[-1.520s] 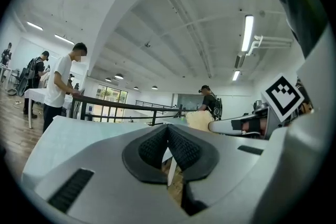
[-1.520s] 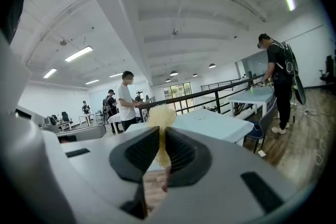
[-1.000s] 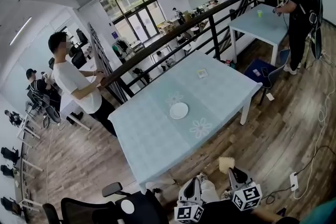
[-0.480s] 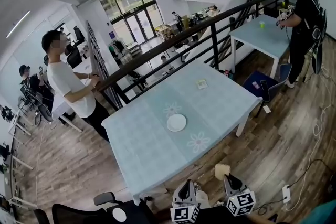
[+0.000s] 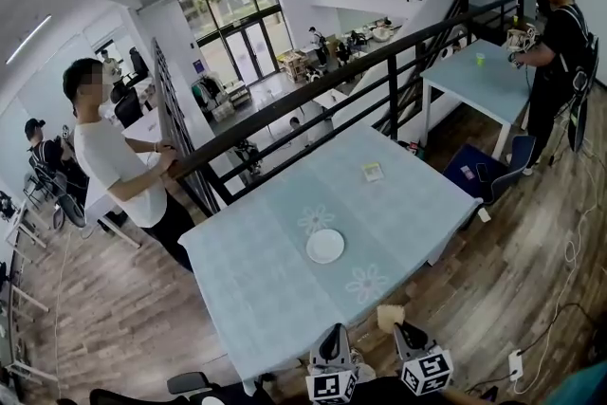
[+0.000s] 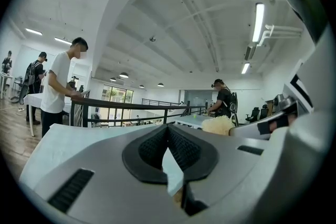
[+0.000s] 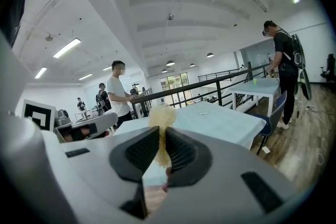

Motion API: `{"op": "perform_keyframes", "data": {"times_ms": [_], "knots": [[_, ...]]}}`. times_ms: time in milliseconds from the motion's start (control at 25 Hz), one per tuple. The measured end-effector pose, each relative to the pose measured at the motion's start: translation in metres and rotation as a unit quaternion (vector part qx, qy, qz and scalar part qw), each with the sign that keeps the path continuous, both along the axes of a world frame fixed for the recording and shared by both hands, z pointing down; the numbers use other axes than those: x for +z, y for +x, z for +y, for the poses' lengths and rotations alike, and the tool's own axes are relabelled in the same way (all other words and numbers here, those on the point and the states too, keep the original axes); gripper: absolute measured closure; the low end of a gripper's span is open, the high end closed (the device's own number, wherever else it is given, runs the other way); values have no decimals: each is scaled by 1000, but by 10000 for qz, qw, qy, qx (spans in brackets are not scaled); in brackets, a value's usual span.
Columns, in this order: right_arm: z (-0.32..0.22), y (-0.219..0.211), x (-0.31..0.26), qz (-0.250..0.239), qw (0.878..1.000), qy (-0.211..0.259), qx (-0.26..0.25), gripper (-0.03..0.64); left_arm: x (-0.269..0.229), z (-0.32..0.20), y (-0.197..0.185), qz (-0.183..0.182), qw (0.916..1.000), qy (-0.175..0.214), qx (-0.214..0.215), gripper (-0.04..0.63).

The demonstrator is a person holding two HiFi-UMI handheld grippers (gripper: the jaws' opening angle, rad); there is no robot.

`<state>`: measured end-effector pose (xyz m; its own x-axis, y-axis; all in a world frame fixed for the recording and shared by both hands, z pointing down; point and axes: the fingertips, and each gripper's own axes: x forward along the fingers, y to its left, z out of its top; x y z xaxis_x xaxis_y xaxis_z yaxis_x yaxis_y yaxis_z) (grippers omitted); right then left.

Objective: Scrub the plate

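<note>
The round white plate [image 5: 325,246] lies flat near the middle of the large table [image 5: 254,272], which is covered in a pale blue cloth. It sits between two white flower prints, one just beyond it and one nearer to the right. Nothing touches it.

Both grippers are held low at the near edge of the scene, off the table's near corner and well apart from the plate. The left gripper [image 5: 333,335] has its jaws brought together at the tips, with nothing between them. The right gripper [image 5: 398,327], just beside it on the right, has its jaws closed on a pale yellow sponge [image 5: 389,316]. The sponge's rough, fluffy top stands up above the jaw tips [image 7: 161,118], over the wooden floor [image 5: 493,270] just off the table edge.

Towards the far right of the table lies a small pale card [image 5: 373,172], or something like it; it is too small to be sure. Beyond the table's far side runs a black railing [image 5: 285,114]. A person in a white T-shirt [image 5: 109,161] leans on it at the left. At the far right, a person in black [image 5: 560,43] stands by a second table [image 5: 474,76].
</note>
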<state>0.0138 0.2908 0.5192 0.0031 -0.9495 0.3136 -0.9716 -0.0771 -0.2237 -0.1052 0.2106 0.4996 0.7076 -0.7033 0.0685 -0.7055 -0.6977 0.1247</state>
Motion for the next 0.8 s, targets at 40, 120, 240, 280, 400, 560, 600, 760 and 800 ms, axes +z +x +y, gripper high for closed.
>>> {"op": "perform_keyframes", "data": {"times_ms": [40, 120, 240, 280, 400, 560, 600, 760, 800], "knots": [[-9, -1, -1, 15, 10000, -3, -7, 571, 1, -9, 0, 11, 10000, -50, 23, 584], [-25, -3, -1, 57, 10000, -5, -7, 571, 5, -26, 1, 36, 9999, -113, 105, 584], [-48, -9, -4, 124, 9999, 48, 16, 571, 3, -49, -5, 57, 9998, -50, 192, 584], [-56, -12, -6, 153, 9999, 77, 13, 571, 1, -57, -7, 75, 9998, -3, 203, 584], [-78, -22, -6, 224, 9997, 111, -52, 571, -2, -77, -14, 76, 9996, 134, 243, 584], [-98, -38, -6, 199, 9996, 35, -185, 571, 0, -96, -28, 52, 9999, 61, 97, 584], [-101, -42, -7, 200, 9996, 16, -212, 571, 2, -98, -32, 56, 10000, 2, 39, 584], [-114, -44, -6, 195, 9994, -18, -268, 571, 12, -105, -41, 12, 9998, -156, -92, 584], [-118, -42, -4, 178, 9994, -38, -285, 571, 13, -107, -40, 5, 9998, -153, -105, 584]]}}
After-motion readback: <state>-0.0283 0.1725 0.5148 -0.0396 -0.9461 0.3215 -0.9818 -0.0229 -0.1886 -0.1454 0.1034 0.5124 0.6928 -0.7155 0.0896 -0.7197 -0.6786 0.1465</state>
